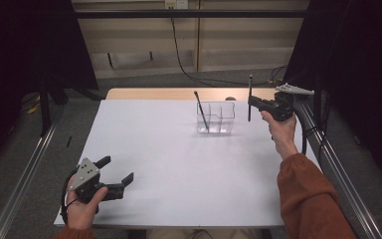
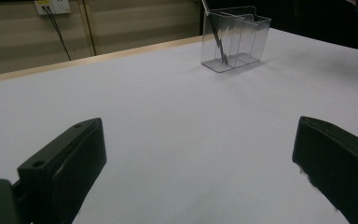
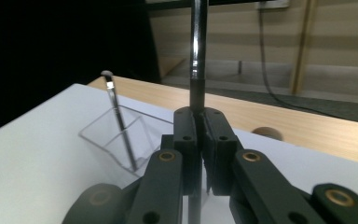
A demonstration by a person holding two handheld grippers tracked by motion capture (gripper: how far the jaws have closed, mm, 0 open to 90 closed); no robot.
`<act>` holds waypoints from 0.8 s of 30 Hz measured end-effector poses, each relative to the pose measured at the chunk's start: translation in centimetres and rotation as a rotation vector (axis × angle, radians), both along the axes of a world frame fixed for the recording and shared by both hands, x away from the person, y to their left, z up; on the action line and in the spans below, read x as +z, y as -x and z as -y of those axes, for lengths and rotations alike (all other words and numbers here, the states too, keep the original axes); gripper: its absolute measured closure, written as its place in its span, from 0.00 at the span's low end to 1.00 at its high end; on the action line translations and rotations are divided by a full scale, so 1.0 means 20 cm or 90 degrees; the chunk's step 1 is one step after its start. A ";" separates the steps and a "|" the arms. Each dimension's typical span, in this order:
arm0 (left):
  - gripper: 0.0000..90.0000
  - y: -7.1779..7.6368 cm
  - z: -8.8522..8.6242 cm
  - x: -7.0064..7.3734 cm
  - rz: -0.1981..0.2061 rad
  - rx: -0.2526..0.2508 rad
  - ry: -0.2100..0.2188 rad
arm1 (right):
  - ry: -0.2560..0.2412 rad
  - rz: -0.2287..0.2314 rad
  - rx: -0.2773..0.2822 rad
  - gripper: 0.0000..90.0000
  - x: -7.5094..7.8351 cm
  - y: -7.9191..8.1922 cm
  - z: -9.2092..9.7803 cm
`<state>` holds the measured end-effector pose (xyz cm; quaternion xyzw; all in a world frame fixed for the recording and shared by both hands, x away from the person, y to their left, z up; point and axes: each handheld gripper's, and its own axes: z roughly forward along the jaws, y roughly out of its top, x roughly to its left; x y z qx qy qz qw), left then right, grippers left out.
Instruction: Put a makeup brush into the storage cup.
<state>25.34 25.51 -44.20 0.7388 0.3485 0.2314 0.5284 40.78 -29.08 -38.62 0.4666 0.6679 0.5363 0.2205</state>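
Left gripper (image 1: 118,172) sits at the near-left corner of the bench (image 1: 154,164), well apart from the clear organizer (image 1: 216,118), held in the person's left hand (image 1: 82,206). Its fingers (image 2: 67,163) are spread wide with nothing between them, just bare white bench surface in the left gripper view. Grey three-cornered plate on top of it faces up.

Right gripper (image 1: 251,103) is just to the right of the organizer, raised above the bench, held in the right hand (image 1: 281,130) with an orange-brown sleeve (image 1: 308,199). Fingers (image 3: 186,140) are clamped tight on a dark pen (image 1: 249,97), which stands upright; part of the shaft sticks up above the fingers and part hangs below. Pen is beside the organizer, not inside it. Pen's lower tip looks clear of the bench, though the high view is too small to be sure.

Organizer is a transparent box with dividers, standing on the far half of the bench near the wooden edge strip (image 1: 179,93). One second pen (image 1: 201,110) already leans tilted in the left compartment of the organizer, top end pointing up and to the left. Right gripper view shows that leaning pen (image 3: 120,126) left of the clamped one, with the organizer wall below. Remaining compartments to the right of the leaning pen look empty.

Black cable (image 1: 184,55) runs down the wall behind the organizer.
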 end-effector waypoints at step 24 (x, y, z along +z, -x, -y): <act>0.03 0.00 0.00 0.00 0.001 0.000 0.000 | -0.037 0.035 0.025 0.94 0.07 -0.03 -0.10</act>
